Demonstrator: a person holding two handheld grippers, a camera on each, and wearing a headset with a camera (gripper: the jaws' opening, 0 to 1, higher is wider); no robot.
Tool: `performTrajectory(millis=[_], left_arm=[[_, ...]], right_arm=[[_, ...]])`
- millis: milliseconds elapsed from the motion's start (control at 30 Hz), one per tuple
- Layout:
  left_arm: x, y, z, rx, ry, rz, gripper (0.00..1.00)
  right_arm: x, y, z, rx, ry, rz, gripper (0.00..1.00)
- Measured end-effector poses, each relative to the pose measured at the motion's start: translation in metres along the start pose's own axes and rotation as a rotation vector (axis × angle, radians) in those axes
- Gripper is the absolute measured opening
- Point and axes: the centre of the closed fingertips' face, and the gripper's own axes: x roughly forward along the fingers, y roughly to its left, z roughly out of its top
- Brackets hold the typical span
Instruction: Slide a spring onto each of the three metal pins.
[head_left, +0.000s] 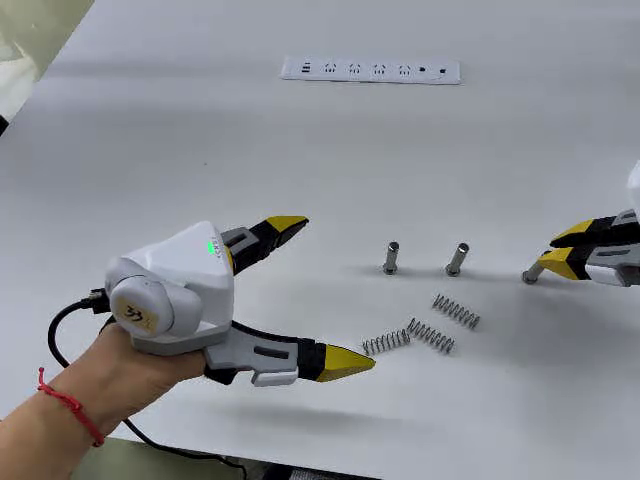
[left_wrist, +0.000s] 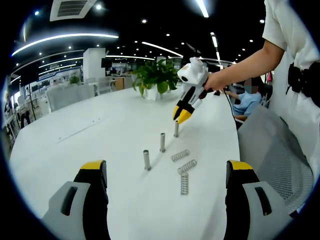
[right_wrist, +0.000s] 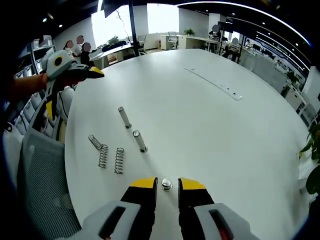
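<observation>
**Pins.** Three metal pins stand upright in a row on the white bench (head_left: 150, 150). The middle pin (head_left: 458, 259) has the left-hand pin (head_left: 391, 257) on one side and the right-hand pin (head_left: 533, 272) on the other. All three are bare.

**Springs.** Three springs (head_left: 431, 336) lie loose on the bench, near the middle pin on the person's side of it. They are close together and touch no pin.

**Left gripper** (head_left: 335, 292). Its jaws are spread wide and hold nothing. It is well apart from the middle pin, out beyond the left-hand pin. In the left gripper view, the pins and springs lie ahead of it, framed between its jaws.

**Right gripper** (head_left: 548, 255). Its jaws are narrowly apart and straddle the head of the right-hand pin. In the right gripper view, a sliver of bench shows on each side of that head, so the jaws are not clamped on it.

**Other.** A power strip (head_left: 370, 70) lies flat, well beyond the middle pin on the far side.
</observation>
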Motion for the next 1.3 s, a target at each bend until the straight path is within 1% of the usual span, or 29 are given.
performTrajectory(millis=[233, 467, 567, 633, 700, 800, 1000, 1133, 1167, 1200, 1300], left_arm=[[-0.001, -0.002, 0.000, 0.003, 0.004, 0.003, 0.98], [-0.003, -0.004, 0.002, 0.010, 0.007, 0.008, 0.98], [-0.003, -0.005, 0.002, 0.014, 0.012, 0.009, 0.98], [-0.003, -0.006, 0.001, 0.014, 0.013, 0.010, 0.98], [-0.004, -0.007, 0.001, 0.016, 0.016, 0.012, 0.97], [-0.003, -0.008, 0.003, 0.016, 0.015, 0.011, 0.97], [-0.004, -0.009, 0.003, 0.021, 0.024, 0.011, 0.96], [-0.004, -0.011, 0.002, 0.025, 0.033, 0.010, 0.96], [-0.004, -0.011, 0.002, 0.024, 0.034, 0.011, 0.96], [-0.004, -0.011, 0.001, 0.023, 0.036, 0.012, 0.96], [-0.004, -0.013, 0.000, 0.023, 0.044, 0.014, 0.95]], right_arm=[[-0.008, 0.001, 0.004, -0.001, -0.030, -0.011, 0.19], [-0.018, 0.004, 0.002, -0.022, -0.057, -0.012, 0.30], [-0.023, 0.007, 0.003, -0.018, -0.081, -0.001, 0.35], [-0.027, 0.009, 0.003, -0.046, -0.099, -0.003, 0.37], [-0.031, 0.010, 0.002, -0.040, -0.107, 0.002, 0.40], [-0.036, 0.012, 0.002, -0.051, -0.128, 0.005, 0.44], [-0.046, 0.018, -0.002, -0.052, -0.165, 0.028, 0.54], [-0.052, 0.022, -0.006, -0.055, -0.190, 0.046, 0.56], [-0.053, 0.023, -0.008, -0.057, -0.193, 0.049, 0.58], [-0.054, 0.025, -0.009, -0.064, -0.206, 0.059, 0.60], [-0.057, 0.029, -0.013, -0.071, -0.229, 0.079, 0.68]])
